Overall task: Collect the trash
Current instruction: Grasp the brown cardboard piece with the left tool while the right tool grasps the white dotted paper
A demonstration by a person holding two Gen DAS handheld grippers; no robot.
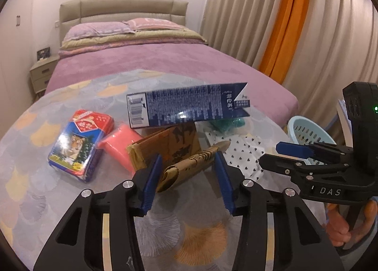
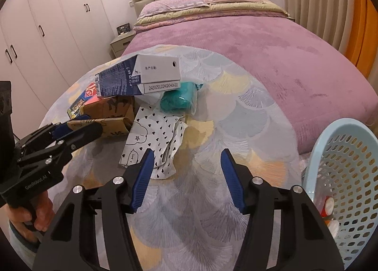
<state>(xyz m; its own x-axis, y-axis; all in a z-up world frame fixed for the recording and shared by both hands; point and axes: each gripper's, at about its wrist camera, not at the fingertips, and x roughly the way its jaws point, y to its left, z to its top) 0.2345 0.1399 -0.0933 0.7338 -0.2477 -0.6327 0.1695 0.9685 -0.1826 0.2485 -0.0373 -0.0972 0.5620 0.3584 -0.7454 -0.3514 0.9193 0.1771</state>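
Pickup step, by my read. Left gripper (image 1: 189, 171) has its jaws partly open around the near end of the rolled brown paper tube (image 1: 196, 164); pads don't look pressed on yet, though the near end is hard to read. Next: close, lift, carry to the blue basket (image 2: 342, 176) at table edge. Right gripper (image 2: 186, 176) is moderately wide and empty over bare tablecloth, just beside the heart-print wrapper (image 2: 153, 138). Further back: cardboard box (image 1: 165, 145), blue carton (image 1: 186, 105), teal bag (image 2: 177, 99). Basket contents mostly hidden.

Glossy blue carton (image 1: 186, 105), perforated plastic basket (image 2: 349, 176)
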